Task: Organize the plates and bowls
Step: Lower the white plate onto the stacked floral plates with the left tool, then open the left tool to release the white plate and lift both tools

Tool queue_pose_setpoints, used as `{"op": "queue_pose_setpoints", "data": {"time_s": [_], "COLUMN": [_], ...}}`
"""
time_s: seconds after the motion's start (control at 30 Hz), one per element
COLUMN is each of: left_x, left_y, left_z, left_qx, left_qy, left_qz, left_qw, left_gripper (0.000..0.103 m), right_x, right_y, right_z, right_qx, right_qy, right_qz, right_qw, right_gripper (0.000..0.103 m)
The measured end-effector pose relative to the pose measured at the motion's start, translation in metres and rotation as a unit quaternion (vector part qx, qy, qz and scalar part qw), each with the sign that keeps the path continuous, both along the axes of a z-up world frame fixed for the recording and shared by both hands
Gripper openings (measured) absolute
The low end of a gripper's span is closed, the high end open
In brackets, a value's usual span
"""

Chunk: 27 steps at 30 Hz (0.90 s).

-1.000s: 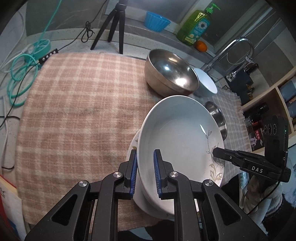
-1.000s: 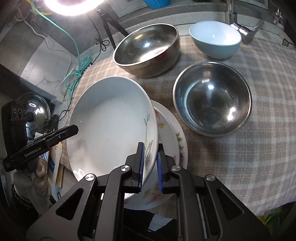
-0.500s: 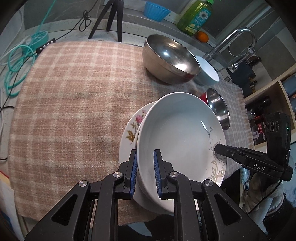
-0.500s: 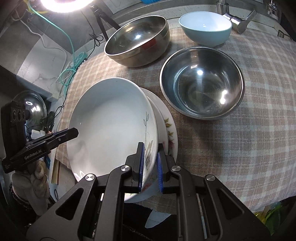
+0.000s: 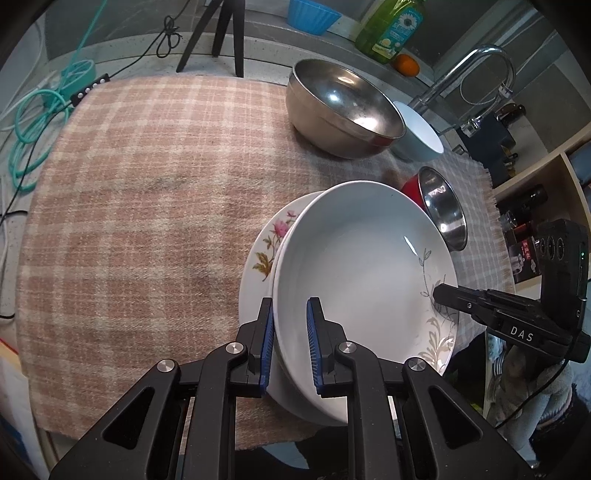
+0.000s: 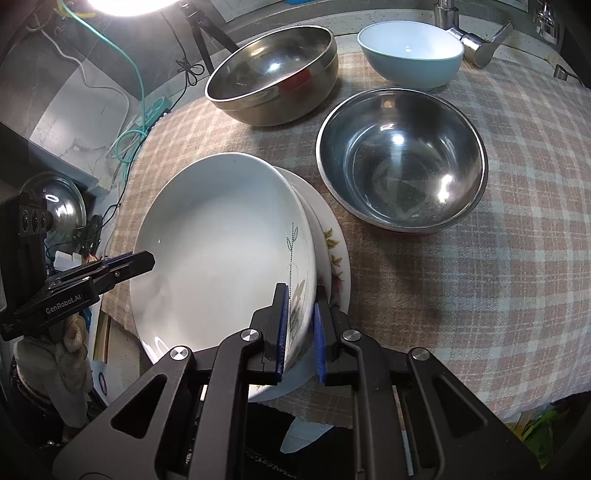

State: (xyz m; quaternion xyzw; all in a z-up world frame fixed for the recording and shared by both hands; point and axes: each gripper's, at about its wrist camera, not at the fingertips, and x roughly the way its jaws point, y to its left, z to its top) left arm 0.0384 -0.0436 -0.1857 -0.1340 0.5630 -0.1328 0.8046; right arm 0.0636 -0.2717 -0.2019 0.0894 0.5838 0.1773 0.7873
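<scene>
in the left wrist view, the left gripper [image 5: 290, 332] has its fingers narrowed onto the near rim of the deep white plate [image 5: 362, 273], one blue pad outside and one inside the wall. the plate is tilted and sits over the flowered plate [image 5: 267, 243], whose pink blossom and leaves peek out at the left; whether the two touch cannot be told. both are at the near right part of the checked cloth [image 5: 147, 192] on the worktop. this view alone shows the broad bare stretch of cloth to the left, the tripod legs [image 5: 221, 33], the blue ridged cup [image 5: 314, 16], the green soap bottle [image 5: 391, 31], an orange [image 5: 406, 64] and the curved tap [image 5: 476, 74]. the right gripper [image 5: 439, 293] reaches in from the right onto the plate's far rim. the large steel bowl [image 5: 343, 107] stands behind, with the pale blue bowl [image 5: 421, 133] half hidden past it, and the second steel bowl [image 5: 443, 206] shows only edge-on, red on its outer wall. in the right wrist view, the right gripper [image 6: 299, 325] is clamped narrow on the white plate [image 6: 221, 251] at the leaf-sprig edge, and the left gripper [image 6: 146, 260] grips the opposite rim. here the second steel bowl [image 6: 402, 158] opens fully to sight, just beside the flowered plate [image 6: 338, 258], and the pale blue bowl [image 6: 410, 55] is seen whole behind it, beside the large steel bowl [image 6: 273, 70]. a bright lamp [image 6: 125, 3] glares at the top left.
</scene>
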Motion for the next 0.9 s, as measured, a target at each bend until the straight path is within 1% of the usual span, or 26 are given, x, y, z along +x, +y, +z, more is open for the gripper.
{"op": "queue_pose_setpoints", "data": {"time_s": [0.27,0.53,0.6,0.7,0.73,0.8,0.87,0.9], "left_x": [-0.001,-0.002,-0.002,-0.002,-0.002,-0.002,-0.002,-0.002], "left_y": [0.001,-0.005,-0.004,-0.005,-0.005,-0.007,-0.007,-0.007], "left_z": [-0.002,-0.001,-0.001,0.001,0.003,0.006,0.009,0.011], "left_qx": [0.008,0.021,0.019,0.015,0.014,0.023,0.02,0.019], "left_qy": [0.003,0.001,0.001,-0.003,-0.005,-0.013,-0.018,-0.02], "left_qz": [0.0,-0.008,-0.008,-0.01,-0.012,-0.014,-0.014,-0.013], "left_qw": [1.0,0.9997,0.9998,0.9998,0.9998,0.9995,0.9995,0.9995], "left_gripper": [0.015,0.015,0.015,0.016,0.017,0.023,0.03,0.034], "right_x": [-0.001,-0.002,-0.003,-0.003,-0.002,-0.002,-0.003,-0.005], "right_y": [0.013,0.014,0.015,0.013,0.013,0.013,0.012,0.012], "right_z": [0.0,0.0,0.001,0.003,0.004,0.008,0.013,0.016], "right_qx": [-0.021,-0.028,-0.033,-0.031,-0.036,-0.039,-0.035,-0.033], "right_qy": [-0.008,-0.015,-0.021,-0.03,-0.033,-0.046,-0.056,-0.061], "right_qz": [0.021,0.022,0.024,0.025,0.025,0.027,0.027,0.028], "right_qw": [1.0,0.999,0.999,0.999,0.998,0.998,0.997,0.997], "right_gripper": [0.015,0.016,0.018,0.03,0.037,0.043,0.059,0.063]}}
